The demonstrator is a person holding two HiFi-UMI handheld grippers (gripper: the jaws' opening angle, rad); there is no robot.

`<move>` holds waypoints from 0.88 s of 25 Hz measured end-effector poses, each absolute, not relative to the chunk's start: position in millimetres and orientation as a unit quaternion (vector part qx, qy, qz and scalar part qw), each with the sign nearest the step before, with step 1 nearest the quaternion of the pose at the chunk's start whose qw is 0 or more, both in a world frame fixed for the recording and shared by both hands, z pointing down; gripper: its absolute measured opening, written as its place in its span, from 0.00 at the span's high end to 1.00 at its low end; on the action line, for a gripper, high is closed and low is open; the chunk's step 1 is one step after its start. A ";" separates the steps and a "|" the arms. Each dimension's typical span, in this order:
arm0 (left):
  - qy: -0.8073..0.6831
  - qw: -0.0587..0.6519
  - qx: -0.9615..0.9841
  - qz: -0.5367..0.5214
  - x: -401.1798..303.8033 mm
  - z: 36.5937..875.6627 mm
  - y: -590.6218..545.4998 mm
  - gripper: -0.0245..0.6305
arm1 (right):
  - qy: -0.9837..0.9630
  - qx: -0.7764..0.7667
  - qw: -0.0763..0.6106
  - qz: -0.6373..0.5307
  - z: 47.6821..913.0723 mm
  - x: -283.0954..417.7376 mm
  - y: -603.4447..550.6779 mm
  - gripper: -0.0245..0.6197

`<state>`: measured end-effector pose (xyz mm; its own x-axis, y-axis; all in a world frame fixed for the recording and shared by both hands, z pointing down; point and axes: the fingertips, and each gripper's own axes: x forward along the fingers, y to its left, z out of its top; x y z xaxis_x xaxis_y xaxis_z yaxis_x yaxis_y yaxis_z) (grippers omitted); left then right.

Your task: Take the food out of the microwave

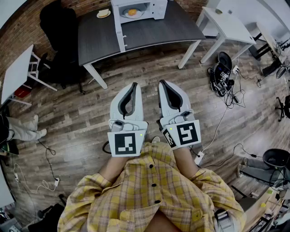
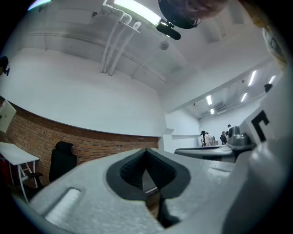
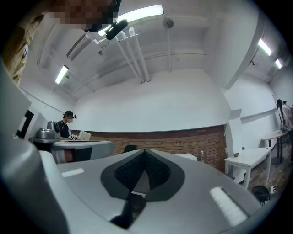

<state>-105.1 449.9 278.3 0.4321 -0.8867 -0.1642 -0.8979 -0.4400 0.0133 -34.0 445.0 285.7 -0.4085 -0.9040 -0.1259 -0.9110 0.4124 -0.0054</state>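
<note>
Far ahead in the head view, a white microwave (image 1: 154, 8) stands on a dark table (image 1: 149, 32) with its door (image 1: 120, 31) swung open. Inside it lies a white plate with yellow-orange food (image 1: 132, 12). My left gripper (image 1: 134, 84) and right gripper (image 1: 161, 83) hover side by side over the wooden floor, well short of the table, both shut and holding nothing. In the left gripper view the left gripper (image 2: 146, 150) has its tips meeting against the brick wall behind. The right gripper (image 3: 145, 151) looks the same in its own view.
A small plate with a pale piece of food (image 1: 103, 13) sits on the table left of the microwave. A black office chair (image 1: 56, 27) stands at the table's left. White tables (image 1: 226, 22) flank the room. Cables and bags (image 1: 224, 72) lie on the floor at the right.
</note>
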 end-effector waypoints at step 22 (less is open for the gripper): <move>0.569 0.046 -0.819 0.064 -24.4 296.7 473.7 0.96 | 0.871 -0.488 0.065 0.008 302.5 43.8 461.6 0.96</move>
<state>-24.4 473.7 296.7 0.3453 -0.9252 -0.1573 -0.9370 -0.3494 -0.0016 43.8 461.6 302.5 -0.5161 -0.8479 -0.1213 -0.8501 0.5244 -0.0485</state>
